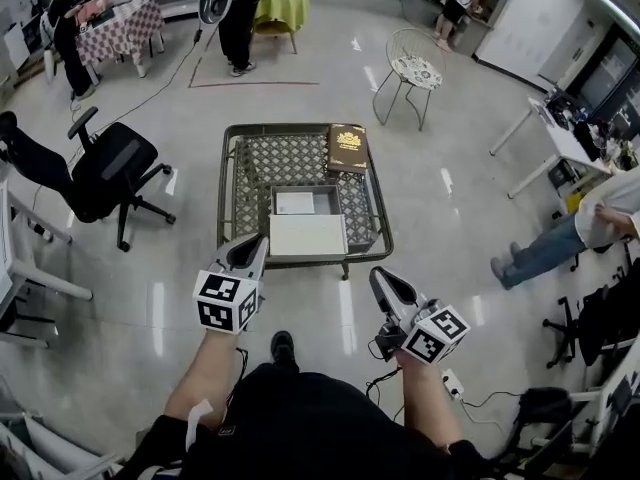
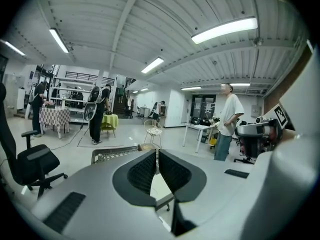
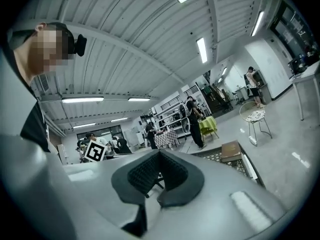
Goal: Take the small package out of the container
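On a low woven-top table (image 1: 255, 163) stands an open grey container (image 1: 328, 200) with a small white package (image 1: 294, 203) lying in it. A flat white box or lid (image 1: 308, 236) lies just in front of it at the table's near edge. A brown box (image 1: 348, 148) rests at the far right corner. My left gripper (image 1: 262, 240) hovers at the table's near left edge, jaws shut and empty. My right gripper (image 1: 377, 274) is off the near right corner, also shut and empty. The left gripper view shows shut jaws (image 2: 157, 152) over the table (image 2: 112, 153). The right gripper's jaws (image 3: 160, 154) are shut too.
A black office chair (image 1: 105, 173) stands left of the table and a wire chair (image 1: 414, 63) behind it to the right. A person's legs (image 1: 545, 250) reach in from the right beside a white desk (image 1: 560, 143). More people stand at the far tables.
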A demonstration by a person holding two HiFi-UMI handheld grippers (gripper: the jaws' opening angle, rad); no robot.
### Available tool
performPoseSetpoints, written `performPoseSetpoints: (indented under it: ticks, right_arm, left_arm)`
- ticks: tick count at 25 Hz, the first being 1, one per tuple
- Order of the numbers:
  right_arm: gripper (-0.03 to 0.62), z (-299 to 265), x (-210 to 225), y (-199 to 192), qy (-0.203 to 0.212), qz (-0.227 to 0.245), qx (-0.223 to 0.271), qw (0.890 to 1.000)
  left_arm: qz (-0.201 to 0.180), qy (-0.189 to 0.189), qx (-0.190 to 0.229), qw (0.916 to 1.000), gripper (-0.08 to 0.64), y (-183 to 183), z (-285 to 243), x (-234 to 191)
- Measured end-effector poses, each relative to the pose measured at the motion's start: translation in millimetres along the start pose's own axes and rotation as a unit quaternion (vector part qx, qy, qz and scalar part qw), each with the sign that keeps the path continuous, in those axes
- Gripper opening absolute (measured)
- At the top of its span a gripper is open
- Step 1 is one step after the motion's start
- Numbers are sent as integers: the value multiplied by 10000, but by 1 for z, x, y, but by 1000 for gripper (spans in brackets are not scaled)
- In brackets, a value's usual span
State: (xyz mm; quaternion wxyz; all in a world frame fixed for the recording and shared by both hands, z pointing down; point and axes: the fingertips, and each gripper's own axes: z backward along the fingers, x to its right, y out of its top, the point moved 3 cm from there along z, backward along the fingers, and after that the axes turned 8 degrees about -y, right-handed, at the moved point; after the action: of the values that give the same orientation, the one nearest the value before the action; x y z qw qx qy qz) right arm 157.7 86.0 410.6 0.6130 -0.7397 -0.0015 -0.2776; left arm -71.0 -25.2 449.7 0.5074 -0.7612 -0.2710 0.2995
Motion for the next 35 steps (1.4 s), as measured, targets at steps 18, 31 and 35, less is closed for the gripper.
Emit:
performPoseSetpoints:
  ticks: [18,31,35]
  right_arm:
    - [81,-157,35,-5,289,-61,-761,9967]
    - [175,-256,129,-36,707,-398,-1926,9779]
    - [196,-278,145,-62,600,-402,-2378,9686]
  left_arm:
    - [446,128,-92,9989,21,15,-65,-88]
    - [621,710,-435,9946,21,37,-151,-135]
    - [774,724,-582,9927,21,23,-160,-145]
